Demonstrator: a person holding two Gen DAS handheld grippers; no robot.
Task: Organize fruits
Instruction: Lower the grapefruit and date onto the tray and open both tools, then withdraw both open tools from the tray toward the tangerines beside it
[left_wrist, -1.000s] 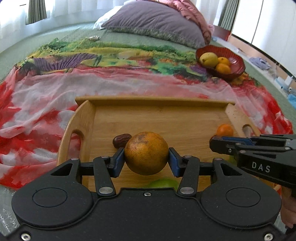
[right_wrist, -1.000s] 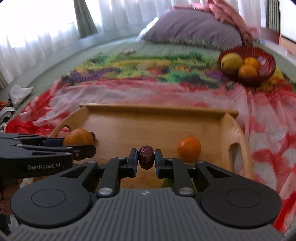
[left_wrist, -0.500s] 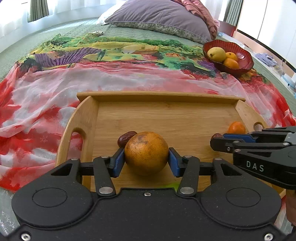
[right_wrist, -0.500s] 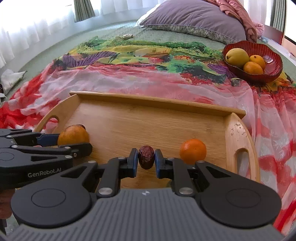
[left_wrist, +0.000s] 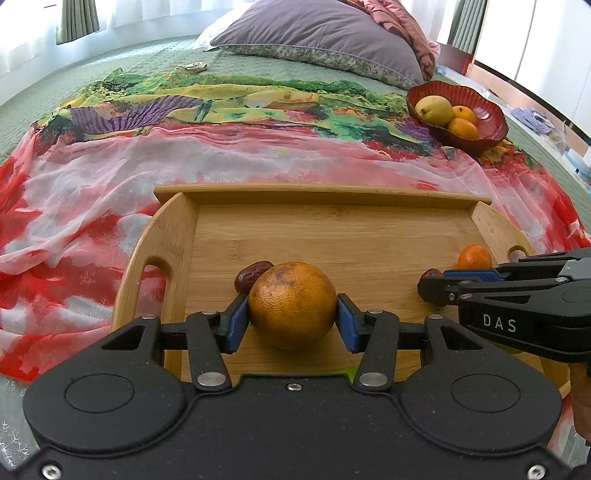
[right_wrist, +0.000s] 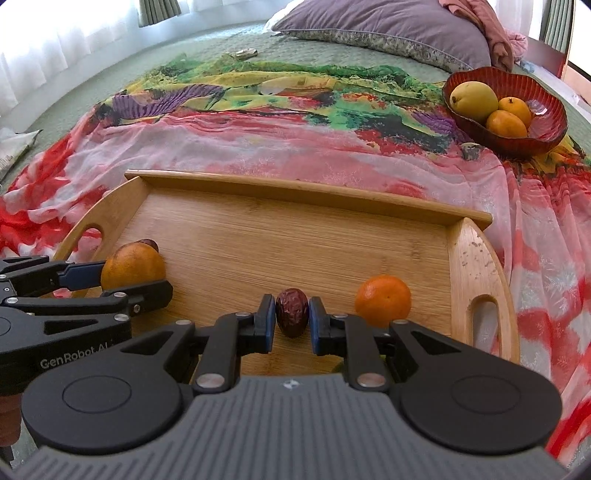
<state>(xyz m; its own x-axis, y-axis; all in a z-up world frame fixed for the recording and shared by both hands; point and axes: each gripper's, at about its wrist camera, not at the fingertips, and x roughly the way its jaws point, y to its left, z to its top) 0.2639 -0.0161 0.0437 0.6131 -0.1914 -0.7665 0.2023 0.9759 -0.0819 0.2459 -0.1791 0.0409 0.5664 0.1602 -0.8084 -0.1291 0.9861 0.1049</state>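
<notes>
My left gripper (left_wrist: 291, 317) is shut on a large orange (left_wrist: 292, 304) above the near part of a wooden tray (left_wrist: 332, 236). A second red date (left_wrist: 253, 275) lies on the tray just behind the orange. My right gripper (right_wrist: 292, 320) is shut on a dark red date (right_wrist: 291, 312) over the tray's (right_wrist: 295, 236) near edge. A small tangerine (right_wrist: 383, 301) sits on the tray to its right. The left gripper with the orange (right_wrist: 133, 267) shows at the left of the right wrist view. A red bowl (right_wrist: 546, 122) with a yellow pear and two oranges stands far right.
The tray rests on a colourful scarf (left_wrist: 184, 155) spread over a green bedspread. A purple pillow (left_wrist: 325, 37) lies at the head of the bed. The red bowl (left_wrist: 487, 122) sits beyond the tray's right end. A small metallic object (left_wrist: 194, 66) lies far back.
Both grippers have lifted and pulled back with their fruit held, so more of the tray and bed show. The green fruit under the left gripper has dropped out of view.
</notes>
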